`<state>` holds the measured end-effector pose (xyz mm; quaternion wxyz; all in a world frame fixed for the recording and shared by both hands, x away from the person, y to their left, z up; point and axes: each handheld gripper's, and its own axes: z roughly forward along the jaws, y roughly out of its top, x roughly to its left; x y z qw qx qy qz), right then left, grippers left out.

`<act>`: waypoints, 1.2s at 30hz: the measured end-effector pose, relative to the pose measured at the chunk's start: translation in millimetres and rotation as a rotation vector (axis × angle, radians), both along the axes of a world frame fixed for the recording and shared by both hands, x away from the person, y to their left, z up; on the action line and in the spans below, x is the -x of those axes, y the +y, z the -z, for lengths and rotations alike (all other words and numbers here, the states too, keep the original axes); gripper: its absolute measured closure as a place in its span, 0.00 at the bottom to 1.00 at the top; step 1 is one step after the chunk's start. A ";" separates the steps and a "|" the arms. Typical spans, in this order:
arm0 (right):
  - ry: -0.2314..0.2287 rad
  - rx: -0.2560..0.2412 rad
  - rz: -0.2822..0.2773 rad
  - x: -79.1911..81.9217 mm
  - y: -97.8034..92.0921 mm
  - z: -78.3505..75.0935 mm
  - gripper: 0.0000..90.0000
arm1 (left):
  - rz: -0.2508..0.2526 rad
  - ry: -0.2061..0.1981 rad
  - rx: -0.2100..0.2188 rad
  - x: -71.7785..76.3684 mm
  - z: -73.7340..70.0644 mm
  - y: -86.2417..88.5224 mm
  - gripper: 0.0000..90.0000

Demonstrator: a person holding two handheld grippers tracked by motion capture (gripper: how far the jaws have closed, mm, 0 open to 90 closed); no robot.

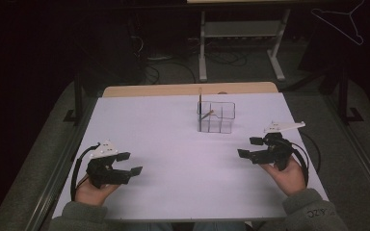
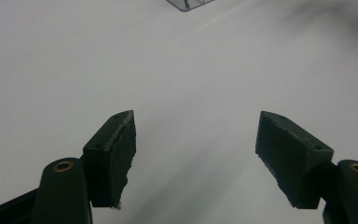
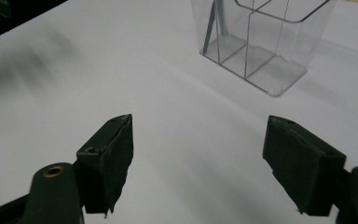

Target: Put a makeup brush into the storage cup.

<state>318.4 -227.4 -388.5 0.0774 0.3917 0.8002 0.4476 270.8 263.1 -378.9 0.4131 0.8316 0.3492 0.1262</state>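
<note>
Grippers both rest low over the white table [image 1: 173,159], one near each front corner, and we hold nothing in either. Our left gripper [image 1: 131,163] sits close to the front left corner, its jaws spread wide and pointing toward the middle of the table. In the left gripper view the left gripper [image 2: 193,149] has only bare white surface between its two black pads, and a corner of the clear organizer [image 2: 189,3] peeks in at the top edge, well apart from the jaws.

Our right gripper [image 1: 250,147] hovers near the right edge, toward the front, jaws likewise wide apart and aimed inward. In the right gripper view the right gripper [image 3: 198,149] again frames empty table, with the clear organizer [image 3: 261,42] standing upright ahead of it, nearer than it is to the left one but still apart.

From the high view the clear organizer [image 1: 217,117] stands a little right of centre, toward the far edge, split into several compartments. A thin dark stick [image 1: 200,108] stands upright in its left-hand compartment, and a second slim piece [image 1: 207,114] leans at a slant beside it; we cannot tell what either one is.
</note>
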 end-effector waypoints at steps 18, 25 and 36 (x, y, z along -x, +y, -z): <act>0.012 -0.016 0.004 14.2 -5.1 8.0 0.22 | 0.010 -0.001 -0.018 5.6 4.3 2.4 0.30; 0.000 -0.011 0.022 20.4 -7.8 9.4 0.17 | 0.002 -0.002 -0.009 7.4 6.1 4.0 0.27; 0.006 -0.013 0.040 32.6 -14.2 14.5 0.15 | 0.004 0.010 -0.011 11.7 10.4 6.4 0.25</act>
